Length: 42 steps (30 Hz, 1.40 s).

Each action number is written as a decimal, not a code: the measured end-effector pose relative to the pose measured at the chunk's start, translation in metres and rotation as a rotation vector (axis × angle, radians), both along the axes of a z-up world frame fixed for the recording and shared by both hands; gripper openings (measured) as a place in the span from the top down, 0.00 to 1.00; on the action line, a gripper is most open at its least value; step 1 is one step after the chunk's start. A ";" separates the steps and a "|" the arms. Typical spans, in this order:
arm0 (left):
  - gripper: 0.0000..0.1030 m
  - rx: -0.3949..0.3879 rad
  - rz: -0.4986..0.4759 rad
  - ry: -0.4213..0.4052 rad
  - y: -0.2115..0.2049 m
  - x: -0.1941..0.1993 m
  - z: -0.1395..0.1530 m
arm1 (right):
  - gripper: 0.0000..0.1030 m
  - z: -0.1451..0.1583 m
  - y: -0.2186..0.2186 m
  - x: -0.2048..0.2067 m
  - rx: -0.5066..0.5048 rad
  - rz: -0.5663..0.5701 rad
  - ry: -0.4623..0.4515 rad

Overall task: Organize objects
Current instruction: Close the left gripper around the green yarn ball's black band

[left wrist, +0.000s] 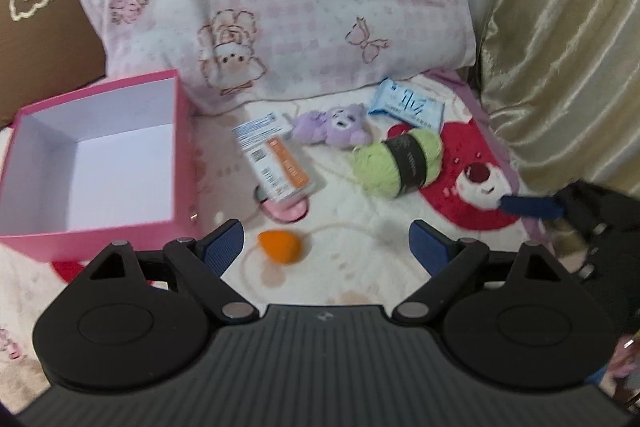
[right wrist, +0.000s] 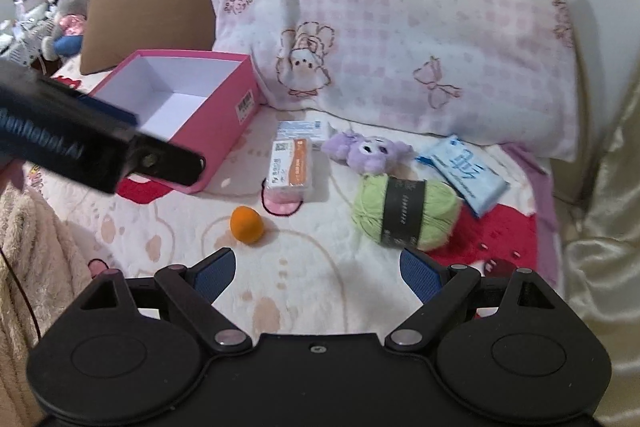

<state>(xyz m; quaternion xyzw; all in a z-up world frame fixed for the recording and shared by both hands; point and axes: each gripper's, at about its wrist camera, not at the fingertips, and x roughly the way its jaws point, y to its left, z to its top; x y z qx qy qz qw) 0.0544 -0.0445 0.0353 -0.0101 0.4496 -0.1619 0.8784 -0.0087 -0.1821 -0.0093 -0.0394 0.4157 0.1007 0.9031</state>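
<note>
**A:** Nothing's been packed yet by the look of it. The box (left wrist: pixel 96 163) is sitting empty at the left of the blanket (left wrist: pixel 360 267), beside the pillow (left wrist: pixel 280 7). Everything else is scattered to its right: orange ball (left wrist: pixel 280 246) nearest, then the card pack (left wrist: pixel 276 155), plush (left wrist: pixel 334 125), yarn (left wrist: pixel 398 163) and wipes (left wrist: pixel 406 105) further back by the pillow.

**B:** Fingers?

**A:** The left gripper (left wrist: pixel 326 247) is spread wide with nothing held, and the ball is seen just ahead between its pads. The right gripper (right wrist: pixel 316 277) is wide and empty as well, with the yarn just ahead of its right pad.

**B:** So the ball should probably be taken first by the left one, since it's closest to the box.

**A:** That'd be my guess. It's small and round on soft fleece, so it could easily be nudged away if one pad arrives first. The pads are best centred either side of it and brought low before being closed.

**B:** And the yarn?

**A:** Best gripped across the black band, I'd say, not the loose ends. A strand trails off toward the card pack, so that could get dragged along.

**B:** The two grippers should be kept apart over the box, too.
</note>
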 end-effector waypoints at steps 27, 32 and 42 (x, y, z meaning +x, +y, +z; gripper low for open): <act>0.18 -0.194 0.043 -0.061 -0.045 0.088 -0.078 | 0.14 -0.064 -0.058 0.077 0.054 -0.072 -0.108; 0.20 -0.210 0.021 -0.054 -0.046 0.089 -0.091 | 0.14 -0.071 -0.060 0.065 0.060 -0.056 -0.141; 0.22 -0.261 -0.014 -0.017 -0.061 0.099 -0.115 | 0.16 -0.071 -0.062 0.070 0.092 -0.078 -0.077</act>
